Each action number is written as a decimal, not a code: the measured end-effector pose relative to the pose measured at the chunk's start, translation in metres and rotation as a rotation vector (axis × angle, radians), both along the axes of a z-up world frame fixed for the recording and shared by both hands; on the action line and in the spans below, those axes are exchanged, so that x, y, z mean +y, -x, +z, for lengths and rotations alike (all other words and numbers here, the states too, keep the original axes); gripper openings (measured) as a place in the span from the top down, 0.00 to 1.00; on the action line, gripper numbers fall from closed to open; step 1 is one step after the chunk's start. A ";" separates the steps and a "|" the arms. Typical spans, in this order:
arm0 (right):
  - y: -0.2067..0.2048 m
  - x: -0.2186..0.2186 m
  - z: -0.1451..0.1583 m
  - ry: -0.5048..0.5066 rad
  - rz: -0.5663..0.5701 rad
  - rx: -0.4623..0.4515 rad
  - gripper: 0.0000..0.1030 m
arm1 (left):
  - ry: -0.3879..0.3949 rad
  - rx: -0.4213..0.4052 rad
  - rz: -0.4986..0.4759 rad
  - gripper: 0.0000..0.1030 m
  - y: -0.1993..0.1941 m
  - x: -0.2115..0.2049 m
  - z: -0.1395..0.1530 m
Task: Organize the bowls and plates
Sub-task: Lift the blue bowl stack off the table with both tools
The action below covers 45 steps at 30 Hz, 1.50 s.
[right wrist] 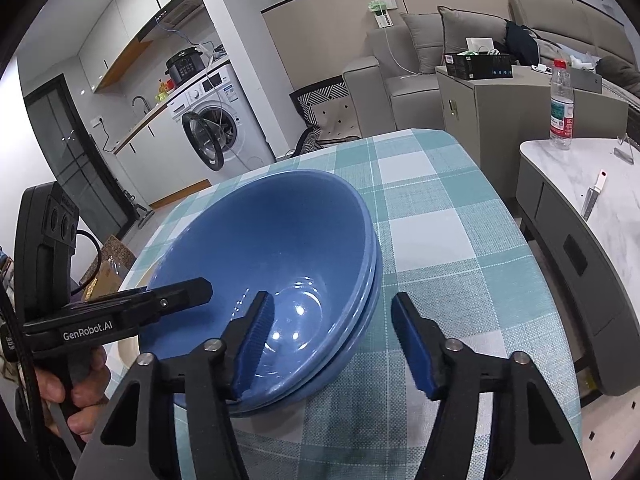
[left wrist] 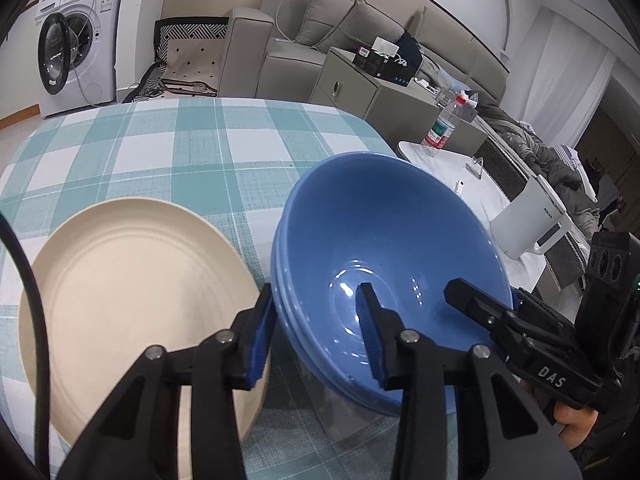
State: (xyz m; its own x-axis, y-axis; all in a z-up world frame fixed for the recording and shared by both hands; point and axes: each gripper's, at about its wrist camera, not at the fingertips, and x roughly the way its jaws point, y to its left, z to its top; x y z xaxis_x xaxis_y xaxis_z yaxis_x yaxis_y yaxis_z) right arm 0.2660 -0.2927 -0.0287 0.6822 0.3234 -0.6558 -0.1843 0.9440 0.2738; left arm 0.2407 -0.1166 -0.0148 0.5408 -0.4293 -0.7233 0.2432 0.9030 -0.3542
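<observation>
A stack of blue bowls (left wrist: 380,240) stands on the checked tablecloth; it also shows in the right wrist view (right wrist: 272,240). A cream plate (left wrist: 132,292) lies flat to its left. My left gripper (left wrist: 316,340) is open, with the stack's near left rim between its jaws: one finger outside, one inside the top bowl. My right gripper (right wrist: 332,344) is open, astride the stack's near right rim in the same way. Each gripper shows in the other's view, the right one (left wrist: 500,320) and the left one (right wrist: 160,304) at the bowl's rim.
The table (left wrist: 180,152) has a teal and white checked cloth and ends near the bowls on the right. A marble side table (right wrist: 580,184) with a water bottle (right wrist: 561,104) and a white kettle (left wrist: 532,224) stands beyond. A sofa and a washing machine are behind.
</observation>
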 end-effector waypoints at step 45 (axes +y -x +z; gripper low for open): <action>0.012 0.003 0.025 0.036 -0.039 -0.046 0.58 | -0.091 -0.070 0.016 0.64 0.019 -0.015 0.025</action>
State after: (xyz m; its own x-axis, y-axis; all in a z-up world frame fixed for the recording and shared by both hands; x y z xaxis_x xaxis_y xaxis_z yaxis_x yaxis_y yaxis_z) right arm 0.2538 -0.2899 -0.0033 0.7237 0.2725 -0.6340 -0.1587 0.9598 0.2314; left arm 0.2220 -0.1313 0.0105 0.5978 -0.3545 -0.7190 0.2501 0.9346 -0.2529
